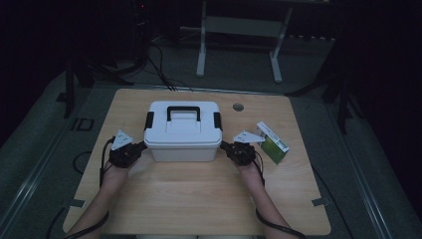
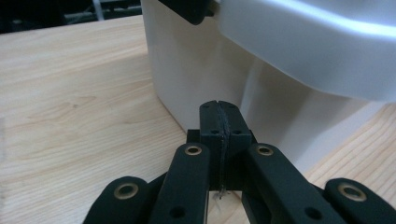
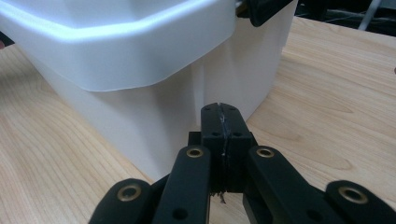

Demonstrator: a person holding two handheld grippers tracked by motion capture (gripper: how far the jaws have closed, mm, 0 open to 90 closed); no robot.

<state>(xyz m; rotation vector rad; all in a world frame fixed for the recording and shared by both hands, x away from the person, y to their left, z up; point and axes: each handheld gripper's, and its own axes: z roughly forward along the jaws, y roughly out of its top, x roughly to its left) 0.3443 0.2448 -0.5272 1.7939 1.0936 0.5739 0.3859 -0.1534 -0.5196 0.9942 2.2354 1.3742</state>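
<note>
Centrally on the wooden table [image 1: 199, 199] sits a white plastic storage box [image 1: 182, 132], slightly toward the far edge, with a wide bare stretch of tabletop between it and the near edge where the person's forearms come in. The left gripper [image 1: 141, 146] points at the box's lower left corner and the right gripper [image 1: 224, 145] at its lower right corner, each just beside the wall (whether the tips actually touch it cannot be told). In both gripper views the black jaws are pressed flat together with nothing between them, the left gripper's tips [image 2: 219, 108] and the right gripper's tips [image 3: 220, 109] close to the smooth, slightly glossy box wall beneath the overhanging rounded lid rim [image 3: 116, 56].

The lid carries a black handle [image 1: 183, 112] and a black latch [image 1: 149, 120] at each end. To the right, near the right gripper, lies a small green-and-white carton [image 1: 272, 143], well short of the table's rounded right edge. A round grommet hole [image 1: 238, 107] sits near the far edge. The tabletop is pale woodgrain.
</note>
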